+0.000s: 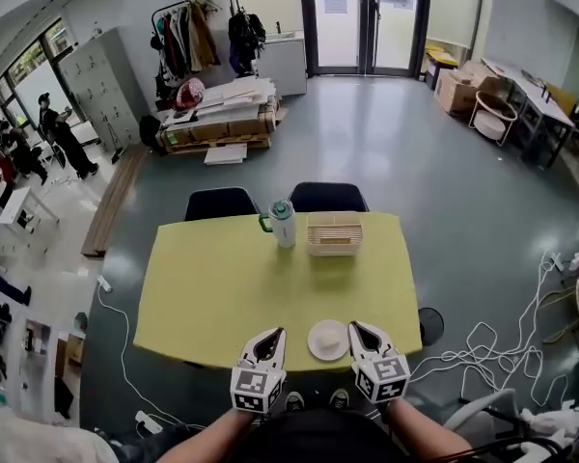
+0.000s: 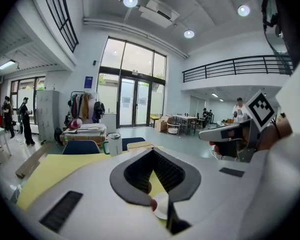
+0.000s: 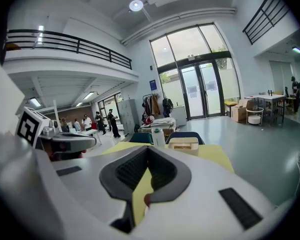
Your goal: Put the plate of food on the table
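Observation:
A small white plate of food sits on the yellow table, close to its near edge. My left gripper hovers just left of the plate with its jaws shut and nothing in them. My right gripper hovers just right of the plate, also shut and holding nothing. Neither touches the plate. In the left gripper view the left gripper is closed at its tips, and the plate shows through the gap below. In the right gripper view the right gripper frames only yellow tabletop.
A white bottle with a green lid and a wooden slatted box stand at the table's far side. Two dark chairs are tucked in behind it. Cables lie on the floor to the right.

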`<state>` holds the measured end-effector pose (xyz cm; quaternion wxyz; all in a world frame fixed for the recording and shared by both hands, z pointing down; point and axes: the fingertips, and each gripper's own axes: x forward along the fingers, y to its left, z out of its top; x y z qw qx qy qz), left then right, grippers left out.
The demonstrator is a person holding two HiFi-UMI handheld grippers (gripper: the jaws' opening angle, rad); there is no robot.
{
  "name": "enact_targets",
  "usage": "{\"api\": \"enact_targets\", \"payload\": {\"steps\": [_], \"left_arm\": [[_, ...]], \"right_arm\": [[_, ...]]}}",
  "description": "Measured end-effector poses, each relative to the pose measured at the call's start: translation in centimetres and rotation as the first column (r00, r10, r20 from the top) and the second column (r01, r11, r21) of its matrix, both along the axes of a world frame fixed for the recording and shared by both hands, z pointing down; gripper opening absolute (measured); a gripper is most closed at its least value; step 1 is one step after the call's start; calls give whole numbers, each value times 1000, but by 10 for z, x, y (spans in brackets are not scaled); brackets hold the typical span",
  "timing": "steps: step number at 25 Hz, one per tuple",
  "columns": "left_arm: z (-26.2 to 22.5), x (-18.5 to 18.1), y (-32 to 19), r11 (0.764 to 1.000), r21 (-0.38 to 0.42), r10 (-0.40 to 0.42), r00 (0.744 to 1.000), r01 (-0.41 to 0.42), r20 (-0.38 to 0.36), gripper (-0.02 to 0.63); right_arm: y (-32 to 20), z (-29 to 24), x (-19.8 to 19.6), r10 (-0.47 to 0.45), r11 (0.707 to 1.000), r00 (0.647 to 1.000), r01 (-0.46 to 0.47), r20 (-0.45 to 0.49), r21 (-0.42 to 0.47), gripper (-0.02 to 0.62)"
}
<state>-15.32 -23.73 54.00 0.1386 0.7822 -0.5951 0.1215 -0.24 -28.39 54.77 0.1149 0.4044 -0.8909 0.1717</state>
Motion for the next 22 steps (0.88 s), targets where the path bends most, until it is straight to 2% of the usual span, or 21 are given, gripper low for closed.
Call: {"api": "enact_targets", "payload": {"steps": [10, 22], "left_arm": [[-35, 6, 0, 998, 47, 48, 998, -45, -50, 8], [-40, 9, -2, 998, 20, 64, 996, -63, -57, 8]], "right_arm": [[-5, -49, -7, 8, 995, 1000, -10, 20, 96, 12], [-5, -55, 4, 58, 991, 998, -55, -14, 121, 11]]}}
